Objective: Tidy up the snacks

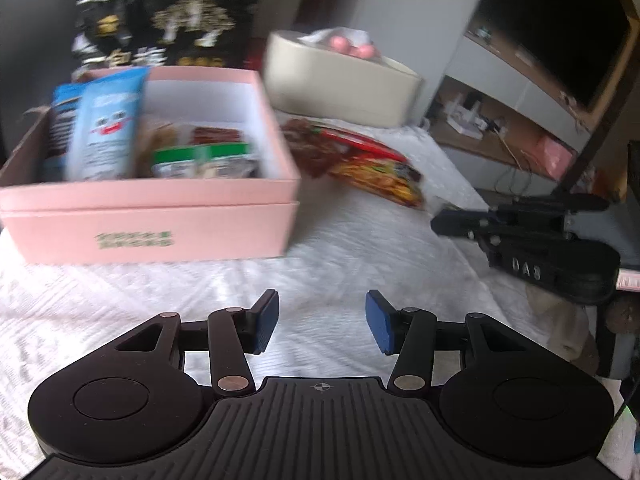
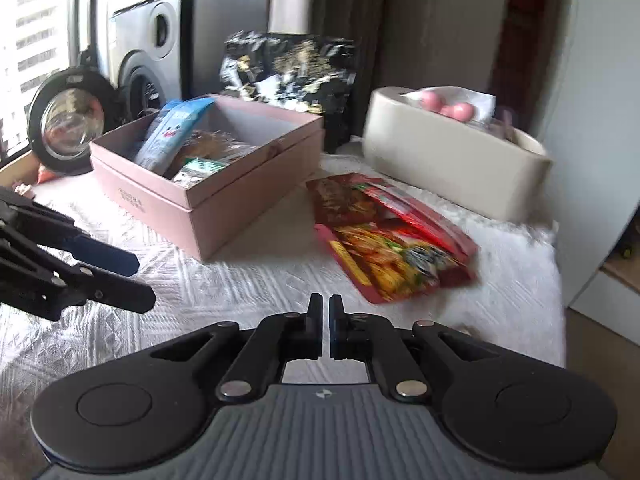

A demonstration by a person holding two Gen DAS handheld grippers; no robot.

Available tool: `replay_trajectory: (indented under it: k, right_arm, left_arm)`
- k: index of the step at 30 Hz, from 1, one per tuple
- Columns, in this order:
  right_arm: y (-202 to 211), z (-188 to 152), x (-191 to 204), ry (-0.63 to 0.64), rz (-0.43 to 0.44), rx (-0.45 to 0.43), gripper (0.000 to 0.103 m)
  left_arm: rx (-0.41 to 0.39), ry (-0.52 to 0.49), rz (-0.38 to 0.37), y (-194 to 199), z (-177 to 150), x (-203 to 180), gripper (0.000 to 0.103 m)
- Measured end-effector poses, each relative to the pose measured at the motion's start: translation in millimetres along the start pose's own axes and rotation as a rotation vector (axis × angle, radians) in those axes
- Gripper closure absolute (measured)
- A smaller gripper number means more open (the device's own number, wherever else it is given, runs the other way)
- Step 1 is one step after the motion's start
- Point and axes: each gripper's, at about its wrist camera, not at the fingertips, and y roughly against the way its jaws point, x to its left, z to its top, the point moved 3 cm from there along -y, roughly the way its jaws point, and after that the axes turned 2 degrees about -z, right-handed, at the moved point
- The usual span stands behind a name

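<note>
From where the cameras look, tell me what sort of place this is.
Probably a lived-in home room: a dark flat television above a cluttered shelf, a grey front-loading washing machine, and a white textured cloth-covered table.

White textured bedspread covers the surface. Cream oval container sits at the far end, with white tissue and pink balls in it. Washing machine behind, round door swung open, glass facing the camera. Window at left, buildings outside. Dark TV screen on the right wall, shelf with cables and small clutter under it.
</note>
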Motion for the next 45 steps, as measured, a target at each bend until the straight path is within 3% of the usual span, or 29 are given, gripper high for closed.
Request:
replay_trajectory:
  k: [4, 6, 7, 11, 15, 18, 23, 25, 26, 27, 31, 40, 43, 45]
  right_arm:
    - [5, -1, -28, -0.088, -0.081, -0.017, 0.087]
    - [4, -3, -42, -0.147, -0.101, -0.010, 0.068]
    - [3, -5, -48, -0.183, -0.092, -0.009, 0.066]
    - [-4, -11, -79, -0.420, 0.029, 0.007, 0.065]
    - [-24, -13, -101, -0.659, 0.179, 0.048, 0.065]
    - [-48, -14, -98, -0.748, 0.269, 0.120, 0.065]
    - [-63, -6, -92, -0.767, 0.244, 0.105, 0.065]
    - [-65, -4, -92, -0.775, 0.238, 0.101, 0.071]
    - [-66, -3, -91, -0.771, 0.246, 0.102, 0.082]
    - [-65, -3, -89, -0.762, 0.257, 0.109, 0.085]
    - [-50, -2, -79, -0.701, 0.304, 0.105, 0.090]
    - [3, -25, -34, -0.564, 0.417, 0.146, 0.091]
    - [19, -35, -25, -0.471, 0.342, 0.151, 0.089]
    - [25, -39, -24, -0.416, 0.257, 0.141, 0.080]
  left_arm:
    - [0.010, -0.037, -0.054, -16, 13, -27, 0.050]
    - [0.010, -0.007, -0.082, -27, 21, -34, 0.050]
    - [0.008, 0.003, -0.091, -33, 26, -37, 0.050]
    - [0.017, -0.045, -0.084, -54, 41, -52, 0.050]
    - [0.054, -0.087, -0.079, -61, 34, -57, 0.050]
    - [0.063, -0.089, -0.061, -57, 27, -49, 0.050]
    - [0.063, -0.042, -0.041, -44, 18, -30, 0.050]
    - [0.059, -0.028, -0.037, -39, 14, -25, 0.050]
    - [0.057, -0.023, -0.034, -37, 13, -24, 0.050]
    - [0.055, -0.018, -0.031, -35, 11, -23, 0.050]
    - [0.045, -0.002, -0.018, -22, 5, -18, 0.050]
    - [-0.026, 0.051, 0.038, 19, 2, -1, 0.050]
    - [-0.034, 0.025, 0.035, 22, 5, -10, 0.050]
    - [-0.032, -0.009, 0.019, 19, 7, -21, 0.050]
